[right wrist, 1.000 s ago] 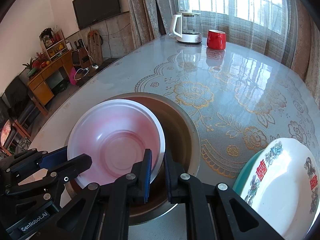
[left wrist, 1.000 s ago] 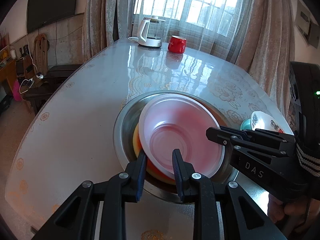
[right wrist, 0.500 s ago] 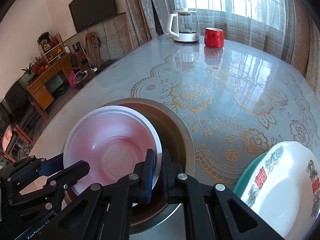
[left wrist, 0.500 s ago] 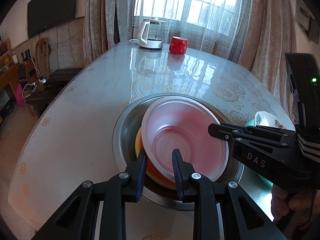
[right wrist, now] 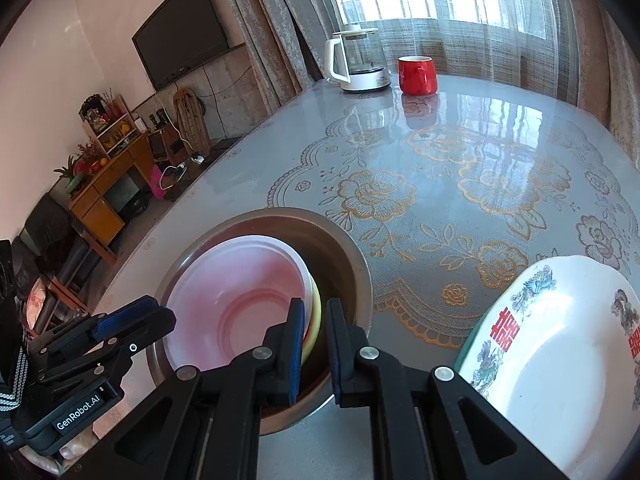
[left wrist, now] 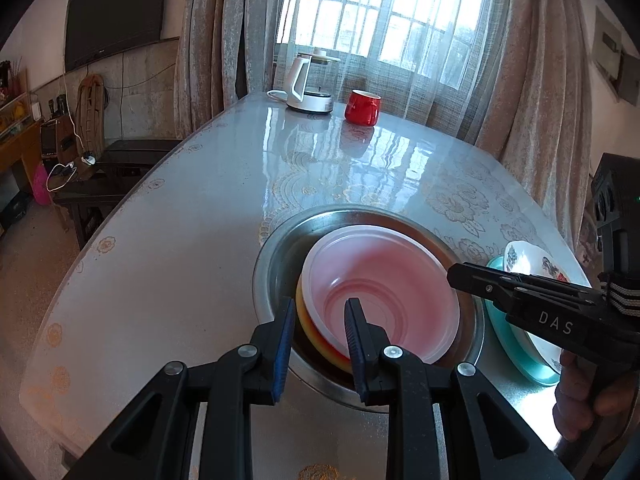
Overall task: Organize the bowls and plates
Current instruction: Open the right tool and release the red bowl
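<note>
Lower than a second ago, the pink plastic bowl [left wrist: 380,280] sits nested on yellow and orange bowls [left wrist: 303,314] inside one round steel basin [left wrist: 272,256]. The left gripper [left wrist: 319,320] pinches the stacked near rims with its fingers part-spread, and the right gripper [right wrist: 316,336] has its fingers nearly together over the opposite rim. Beside the basin, one white patterned plate [right wrist: 560,360] lies on one teal plate [left wrist: 508,344]. The glossy floral worktop [left wrist: 180,260] also carries one white kettle [left wrist: 308,88] and one red mug [left wrist: 362,107], with curtains [left wrist: 540,80] and a television [right wrist: 180,32] beyond.
</note>
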